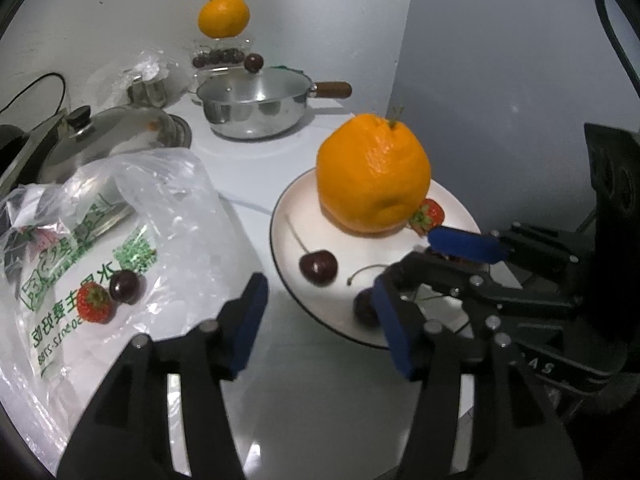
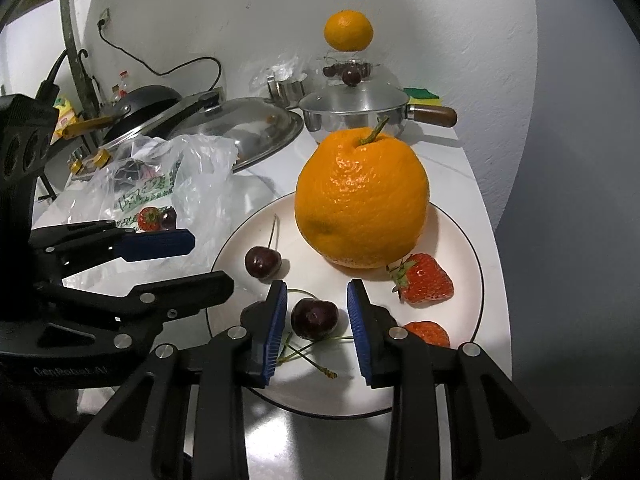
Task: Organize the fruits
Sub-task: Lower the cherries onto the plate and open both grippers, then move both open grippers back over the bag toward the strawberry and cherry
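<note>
A dimpled, round orange (image 2: 362, 200) with a green stem stands on a smooth white plate (image 2: 460, 232) on the glossy tabletop (image 1: 304, 380). The right gripper (image 2: 316, 322) has blue ribbed jaws slightly apart around a glossy dark cherry (image 2: 314, 318), not pressing it. The left gripper (image 1: 320, 320) has its jaws open and empty beside a crinkled clear plastic bag (image 1: 176, 208).

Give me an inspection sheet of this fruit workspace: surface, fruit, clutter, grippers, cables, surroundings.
Surface: white counter.
Job's things: plate holds big orange, two cherries, two strawberries; strawberry and cherry on plastic bag.
Clutter: lidded saucepan, pot lid, small orange on clear box.
Grippers: left gripper open, empty; right gripper open around cherry.
Cables: black cord at wall.
Surroundings: white wall.
</note>
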A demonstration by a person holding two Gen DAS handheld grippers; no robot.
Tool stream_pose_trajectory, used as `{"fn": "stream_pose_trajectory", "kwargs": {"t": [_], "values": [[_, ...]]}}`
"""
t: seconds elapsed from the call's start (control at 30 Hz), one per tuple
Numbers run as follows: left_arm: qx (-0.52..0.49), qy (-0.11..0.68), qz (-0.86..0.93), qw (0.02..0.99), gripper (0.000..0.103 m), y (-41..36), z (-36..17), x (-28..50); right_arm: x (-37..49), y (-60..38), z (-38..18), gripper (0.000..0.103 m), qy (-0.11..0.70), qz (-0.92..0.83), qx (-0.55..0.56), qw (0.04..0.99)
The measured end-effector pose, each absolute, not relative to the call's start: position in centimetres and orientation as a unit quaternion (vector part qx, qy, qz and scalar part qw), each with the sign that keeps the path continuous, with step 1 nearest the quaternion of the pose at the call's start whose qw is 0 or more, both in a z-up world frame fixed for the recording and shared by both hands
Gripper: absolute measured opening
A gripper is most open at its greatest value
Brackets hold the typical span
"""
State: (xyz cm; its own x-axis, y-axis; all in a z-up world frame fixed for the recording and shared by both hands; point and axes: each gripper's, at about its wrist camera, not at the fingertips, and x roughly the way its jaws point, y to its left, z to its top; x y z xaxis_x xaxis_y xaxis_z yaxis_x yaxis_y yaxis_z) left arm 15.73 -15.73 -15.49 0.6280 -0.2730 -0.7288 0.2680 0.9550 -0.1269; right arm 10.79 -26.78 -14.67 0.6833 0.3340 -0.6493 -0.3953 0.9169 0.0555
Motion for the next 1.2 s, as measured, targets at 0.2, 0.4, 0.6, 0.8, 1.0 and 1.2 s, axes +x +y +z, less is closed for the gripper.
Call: {"fn": "stream_pose_trajectory", "kwargs": {"t": [0.2,0.4,0.6,0.8,1.0,1.2], "values": [[-0.007,0.395,-0.146,0.907,0.057,-14.9,-14.8,14.9,10.1,-26.3,-14.0,0.042,0.339,0.196,-0.049,0.919],[-0.010,0.385,-0.143,0.912,0.057,-14.1,-14.2,13.7,9.3,-25.6,-13.3,0.042,0.332,0.192,-0.052,0.922],[-0.014,0.377,-0.140,0.916,0.057,-13.0,-13.6,12.7,8.5,-24.6,-12.7,0.042,0.327,0.191,-0.058,0.924],[-0.019,0.370,-0.134,0.919,0.057,-11.8,-13.3,11.8,7.9,-23.4,-12.4,0.042,0.324,0.193,-0.065,0.924],[-0.027,0.364,-0.127,0.923,0.057,-10.2,-13.0,10.9,7.5,-21.7,-12.1,0.042,0.321,0.198,-0.073,0.923],[-0.038,0.356,-0.119,0.926,0.057,-8.5,-12.8,10.1,7.1,-19.9,-11.6,0.042,0.318,0.206,-0.084,0.922]]}}
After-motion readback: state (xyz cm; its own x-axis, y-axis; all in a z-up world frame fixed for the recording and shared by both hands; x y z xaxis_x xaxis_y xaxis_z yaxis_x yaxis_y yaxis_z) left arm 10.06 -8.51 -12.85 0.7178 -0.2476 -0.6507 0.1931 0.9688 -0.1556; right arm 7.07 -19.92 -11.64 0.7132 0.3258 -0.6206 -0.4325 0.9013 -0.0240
